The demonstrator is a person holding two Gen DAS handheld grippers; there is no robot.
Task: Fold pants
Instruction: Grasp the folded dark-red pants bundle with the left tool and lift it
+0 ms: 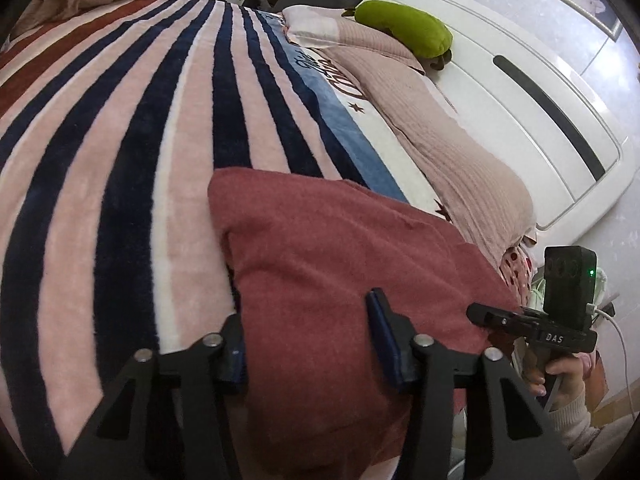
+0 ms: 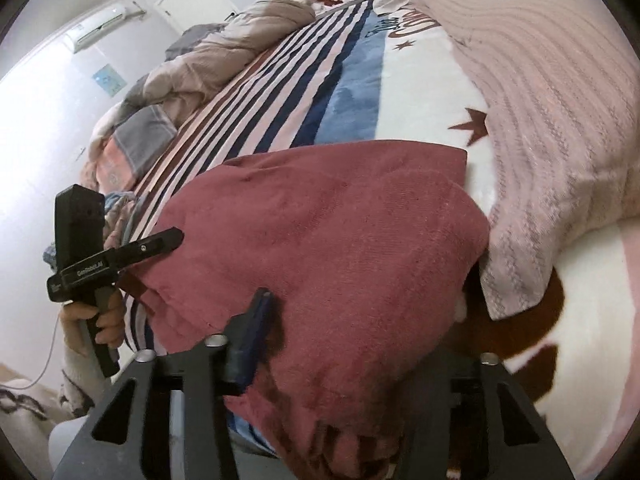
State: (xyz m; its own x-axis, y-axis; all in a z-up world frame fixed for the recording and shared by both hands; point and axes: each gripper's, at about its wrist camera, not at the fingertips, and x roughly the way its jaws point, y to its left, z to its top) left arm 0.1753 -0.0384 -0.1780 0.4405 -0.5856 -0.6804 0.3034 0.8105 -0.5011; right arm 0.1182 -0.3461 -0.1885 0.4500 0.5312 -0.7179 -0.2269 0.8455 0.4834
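The dusty-red pants (image 1: 340,256) lie folded into a thick bundle on the striped bed blanket (image 1: 120,140); they also show in the right wrist view (image 2: 320,232). My left gripper (image 1: 308,340) is open, its fingers straddling the near left part of the bundle, the left finger at the fabric's edge. My right gripper (image 2: 360,340) is open over the near right part; its left finger (image 2: 252,332) rests on the cloth and the right finger is hidden under the fabric. Each gripper appears in the other's view, the right (image 1: 532,320) and the left (image 2: 120,256).
A pink knitted pillow (image 1: 452,144) lies against the pants' right side, also in the right wrist view (image 2: 552,120). A green cushion (image 1: 404,24) sits by the white headboard (image 1: 520,92). A rumpled duvet (image 2: 192,68) lies at the bed's far end.
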